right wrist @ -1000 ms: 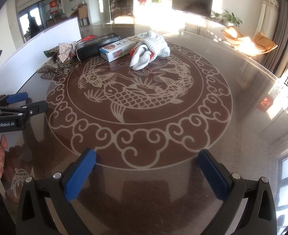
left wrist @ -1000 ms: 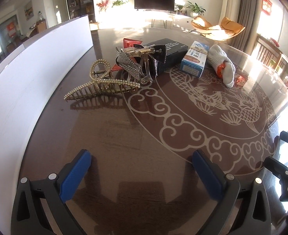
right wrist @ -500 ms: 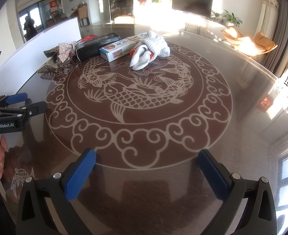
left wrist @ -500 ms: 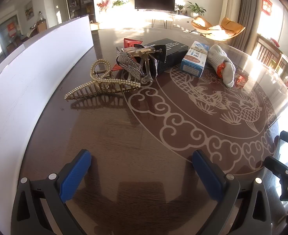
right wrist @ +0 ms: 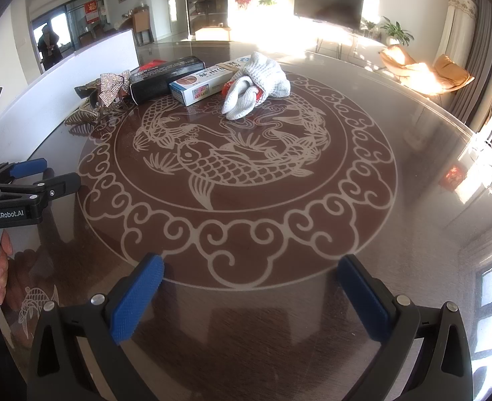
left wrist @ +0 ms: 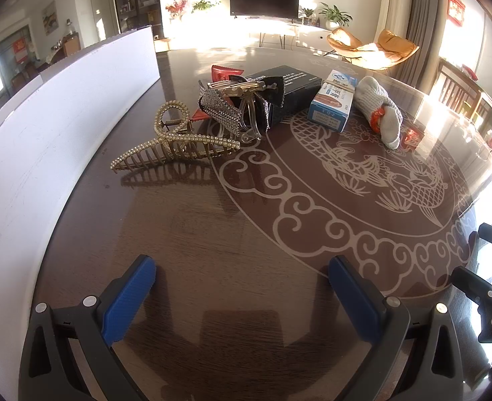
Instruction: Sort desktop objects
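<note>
Nothing on the table [left wrist: 212,234] has shifted since the earlier frames: the left gripper [left wrist: 242,280] and right gripper [right wrist: 251,284] stay low over the glossy top, jaws spread wide and empty. The gold pearl claw clip [left wrist: 172,143] lies just beside the white board [left wrist: 45,127], touching the rhinestone bow clip [left wrist: 235,107]. Right of it sit a black box [left wrist: 289,87], blue-white carton [left wrist: 332,100] and what looks like a rolled glove [left wrist: 382,113], leaving bare tabletop before both grippers.

Left gripper [left wrist: 242,284] jaws spread wide, empty, low over desk [left wrist: 212,234]. Ahead: gold claw hair clip [left wrist: 172,147], rhinestone bow clip [left wrist: 235,107] touching black box [left wrist: 286,83], blue-white box [left wrist: 332,100], white glove [left wrist: 382,113]. White board [left wrist: 55,113] along left edge.
</note>
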